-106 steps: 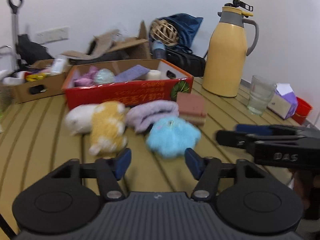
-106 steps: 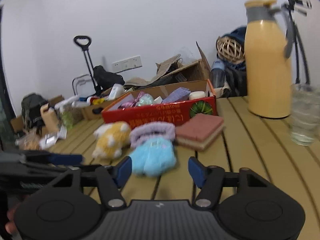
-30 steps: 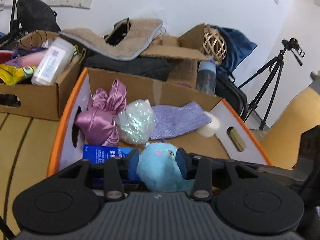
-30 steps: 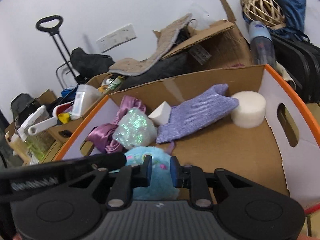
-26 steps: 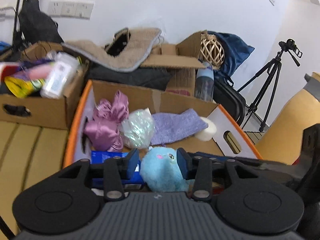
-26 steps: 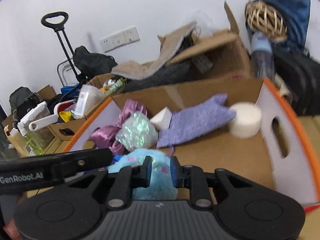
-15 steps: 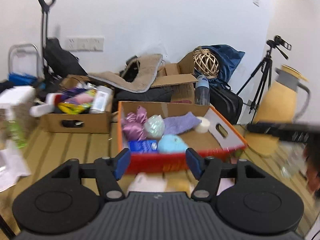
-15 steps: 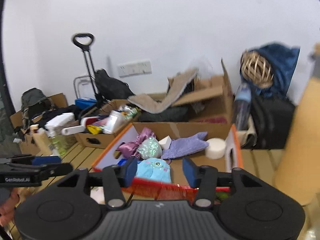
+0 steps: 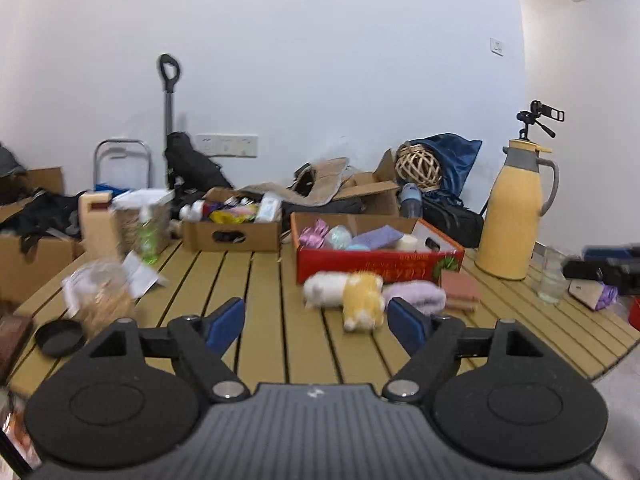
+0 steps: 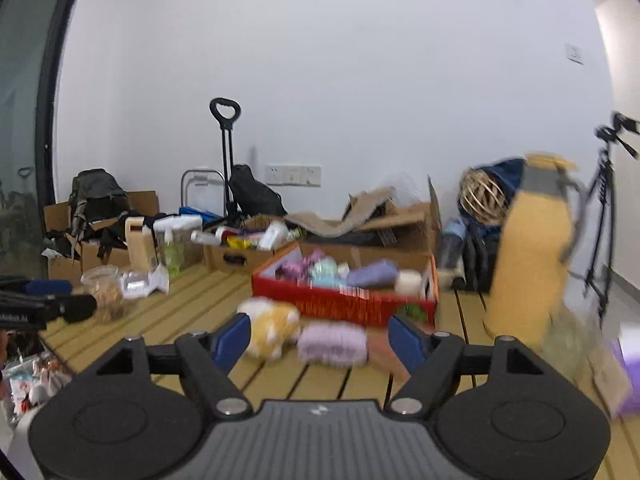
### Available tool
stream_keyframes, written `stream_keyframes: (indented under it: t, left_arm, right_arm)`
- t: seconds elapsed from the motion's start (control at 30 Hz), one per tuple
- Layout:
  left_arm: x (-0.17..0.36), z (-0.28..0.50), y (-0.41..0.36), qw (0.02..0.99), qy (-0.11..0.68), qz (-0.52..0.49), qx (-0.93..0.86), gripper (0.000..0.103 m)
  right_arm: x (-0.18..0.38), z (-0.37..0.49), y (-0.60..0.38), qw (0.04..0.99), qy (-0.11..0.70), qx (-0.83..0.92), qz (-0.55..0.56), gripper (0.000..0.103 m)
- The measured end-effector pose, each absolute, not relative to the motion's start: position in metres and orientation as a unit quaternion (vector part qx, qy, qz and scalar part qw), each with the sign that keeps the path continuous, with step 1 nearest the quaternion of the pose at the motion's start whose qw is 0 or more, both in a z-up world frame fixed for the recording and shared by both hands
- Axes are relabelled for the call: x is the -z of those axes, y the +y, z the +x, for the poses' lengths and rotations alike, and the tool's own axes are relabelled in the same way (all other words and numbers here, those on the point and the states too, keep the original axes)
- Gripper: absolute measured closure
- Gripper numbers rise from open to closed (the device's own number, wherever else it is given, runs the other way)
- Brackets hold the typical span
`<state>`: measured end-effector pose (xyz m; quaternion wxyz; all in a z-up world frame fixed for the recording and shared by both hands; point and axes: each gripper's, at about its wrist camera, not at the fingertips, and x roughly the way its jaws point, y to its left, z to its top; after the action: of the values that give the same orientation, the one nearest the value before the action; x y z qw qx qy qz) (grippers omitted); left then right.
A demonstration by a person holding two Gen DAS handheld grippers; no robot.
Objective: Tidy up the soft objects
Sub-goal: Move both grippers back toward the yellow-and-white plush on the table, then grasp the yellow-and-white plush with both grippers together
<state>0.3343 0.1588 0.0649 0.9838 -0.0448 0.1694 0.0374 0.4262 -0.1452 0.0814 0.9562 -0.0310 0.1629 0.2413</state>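
Soft toys first: a white plush (image 9: pixel 323 289) and a yellow plush (image 9: pixel 362 296) lie touching each other on the slatted wooden worktop (image 9: pixel 260 280), right in front of the red cardboard box (image 9: pixel 376 266). Just beside them sits a rolled lilac towel (image 9: pixel 416 298), then a pink sponge block (image 9: pixel 460 290) by the box's corner. Inside the box, a purple satin bow (image 9: pixel 314 236), a pale shiny ball (image 9: pixel 337 236), something light blue (image 9: pixel 357 247), a lavender cloth (image 9: pixel 378 236) and a white foam cylinder (image 9: pixel 406 242).

Left hand-held gripper (image 9: pixel 316 326), fingers wide apart, nothing between them, held well back from the toys. Right hand-held gripper (image 10: pixel 320 340) likewise spread wide and holding nothing; its view is blurred, with the yellow plush (image 10: pixel 272 330) and lilac towel (image 10: pixel 332 344) showing between its fingers.

Around the scene: a tall yellow thermos jug (image 9: pixel 510 212) stands to the right of the box, a drinking glass (image 9: pixel 552 280) near it, a small purple-and-white carton (image 9: pixel 592 292) beyond that. On the left, a black dish (image 9: pixel 60 342), a clear bag of snacks (image 9: pixel 100 296), a green spray bottle (image 9: pixel 146 232), and a brown cardboard box of bottles (image 9: pixel 232 228). Behind, a wicker ball (image 9: pixel 418 166) on a blue bag (image 9: pixel 456 160), a trolley handle (image 9: pixel 170 76), a tripod (image 10: pixel 604 200). Between the grippers and the plush there is only bare slatted wood.
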Motion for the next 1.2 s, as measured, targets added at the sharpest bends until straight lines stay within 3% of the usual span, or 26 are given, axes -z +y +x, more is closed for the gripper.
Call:
stream_keyframes:
  t: [0.2,0.5,0.7,0.87,0.97,1.03,1.1,1.2]
  left_arm:
    - [-0.038,0.3,0.166,0.976,0.19,-0.105,0.005,0.02]
    - [-0.021,0.323,0.164,0.972,0.198,-0.123,0.029,0.02]
    - [-0.003,0.377,0.161,0.963,0.231,-0.132,0.043,0.02]
    - [-0.002,0.469,0.164,0.952,0.258,-0.153,0.058,0.021]
    - [0.002,0.525,0.153,0.951,0.27,-0.141,0.06,0.021]
    - [0.011,0.559,0.142,0.946,0.292,-0.132,0.053,0.026]
    - [0.021,0.579,0.134,0.943,0.312,-0.109,0.041,0.039]
    - [0.036,0.588,0.139,0.941,0.327,-0.083,0.015,0.042]
  right_arm:
    - [-0.032,0.369,-0.142,0.949,0.217,-0.223,-0.044,0.025]
    - [-0.018,0.383,-0.128,0.946,0.224,-0.235,-0.022,0.028]
    - [-0.005,0.432,-0.11,0.939,0.246,-0.239,-0.033,0.039]
    - [-0.013,0.503,-0.092,0.928,0.255,-0.27,-0.021,0.057]
    - [-0.022,0.551,-0.077,0.925,0.253,-0.284,-0.012,0.06]
    - [-0.023,0.582,-0.065,0.921,0.256,-0.293,-0.002,0.061]
    - [-0.02,0.609,-0.051,0.922,0.267,-0.282,-0.004,0.061]
    - [-0.011,0.629,-0.038,0.921,0.268,-0.282,0.001,0.061]
